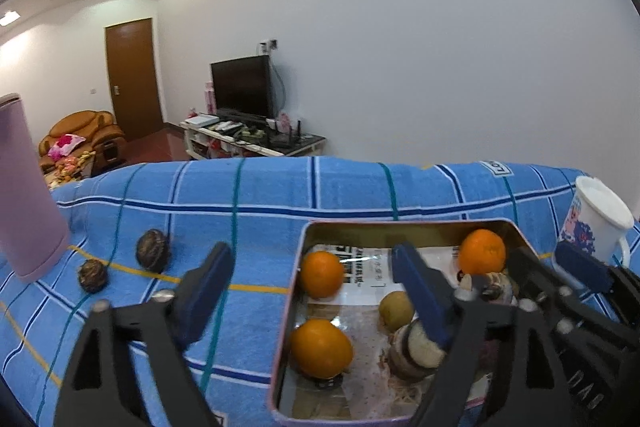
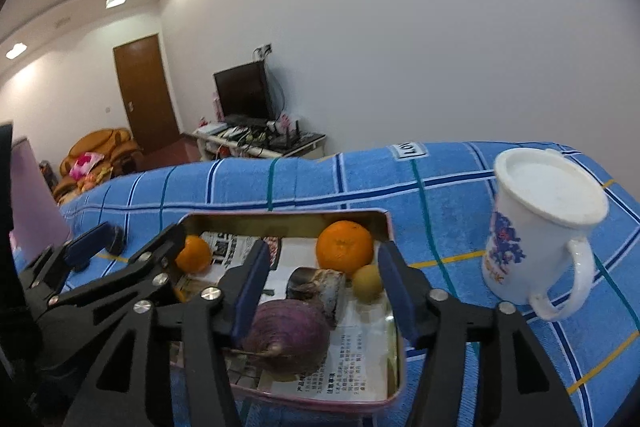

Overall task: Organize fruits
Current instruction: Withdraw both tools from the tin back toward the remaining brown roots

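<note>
A blue checked cloth (image 1: 280, 195) covers the worktop, and a metal tin (image 2: 390, 227) on it holds three oranges (image 1: 321, 274), a purple bulb (image 2: 286, 333) and a small yellow fruit (image 2: 367, 283). The left tool (image 1: 314, 301) is spread wide over the tin's left edge, holding nothing. The right tool (image 2: 324, 293) is spread around the purple bulb, its right pad clear of it.

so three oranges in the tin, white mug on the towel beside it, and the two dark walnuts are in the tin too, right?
Not quite. The two walnuts lie on the blue towel, outside the tin; the left wrist view shows it. Three oranges in the tin and the white mug beside it are right.
</note>
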